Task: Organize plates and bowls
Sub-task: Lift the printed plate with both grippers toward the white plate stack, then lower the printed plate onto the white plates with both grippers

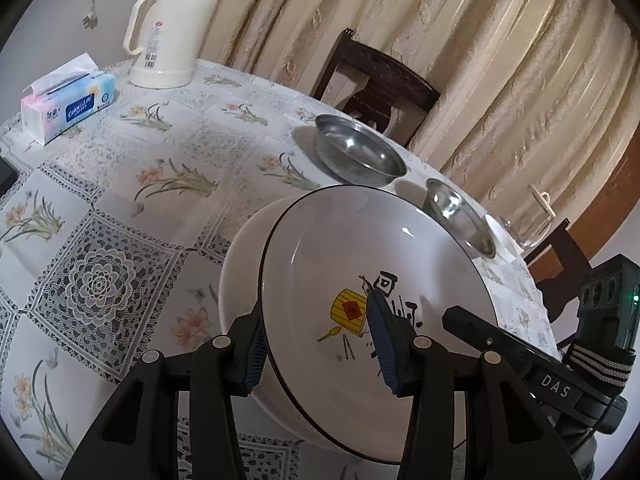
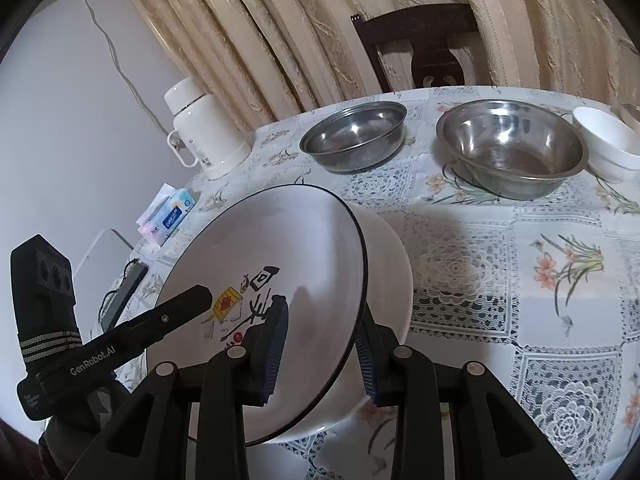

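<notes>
Left wrist view: left gripper [image 1: 316, 344] clamps rim of painted plate [image 1: 360, 264], one pad inside, one beneath; plate tilted, lifted off tablecloth [image 1: 120, 184]. Right gripper [image 1: 520, 356] alongside.

Right wrist view: right gripper [image 2: 320, 344] pinches opposite rim of same plate, apparently sharing weight. Two steel bowls [image 2: 354, 136] and white bowl [image 2: 608, 148] wait at far edge, likely stacking spot.

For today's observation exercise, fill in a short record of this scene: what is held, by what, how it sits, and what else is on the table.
held: plate, tilted, black rim, drawing inside
left gripper: jaws shut on plate rim
right gripper: jaws shut on opposite rim
bowls: two steel bowls, one white bowl
other: flask, tissues
surface: table, floral lace cloth
</notes>
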